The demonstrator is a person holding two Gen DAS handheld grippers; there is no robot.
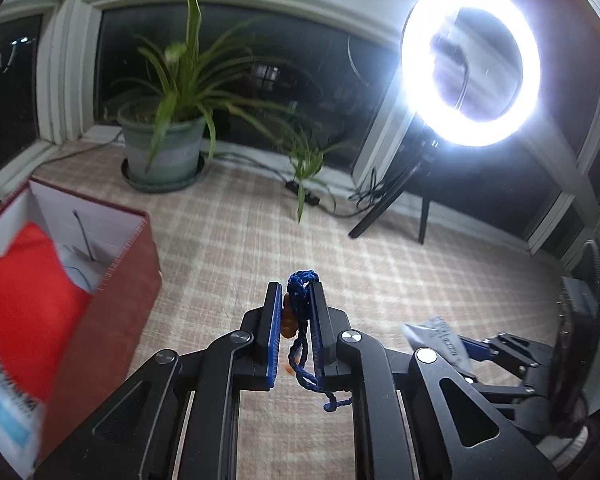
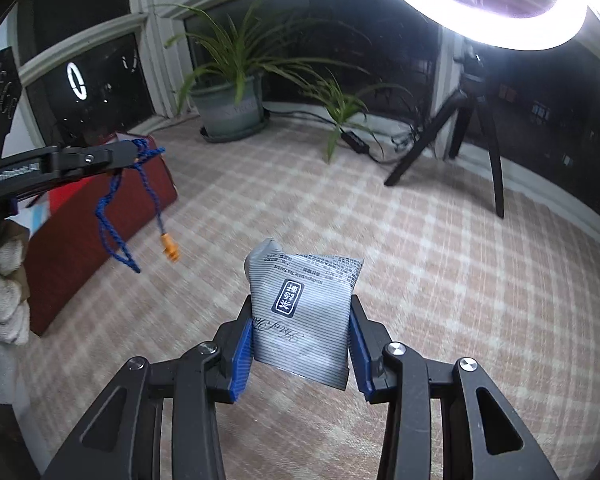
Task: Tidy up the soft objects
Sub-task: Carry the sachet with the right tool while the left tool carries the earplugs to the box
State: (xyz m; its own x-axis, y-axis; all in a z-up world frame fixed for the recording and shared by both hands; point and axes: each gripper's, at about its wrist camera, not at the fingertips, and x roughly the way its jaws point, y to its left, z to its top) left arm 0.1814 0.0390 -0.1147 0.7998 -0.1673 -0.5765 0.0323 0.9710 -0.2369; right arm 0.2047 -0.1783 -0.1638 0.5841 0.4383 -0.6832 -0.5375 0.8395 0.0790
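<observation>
**Two soft items being carried above the checked cloth.**
Right hand-held gripper (image 2: 300, 344) is pinching a striped sachet (image 2: 302, 320); left hand-held gripper (image 1: 296, 320) is clamping a blue corded earplug set (image 1: 300, 300). Probable next move: dropping both into the red box (image 1: 100, 280) beyond.

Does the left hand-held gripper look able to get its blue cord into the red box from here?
Probably yes: the left hand-held gripper, shut on the blue cord, is beside the open-topped red box, nothing between.
</observation>
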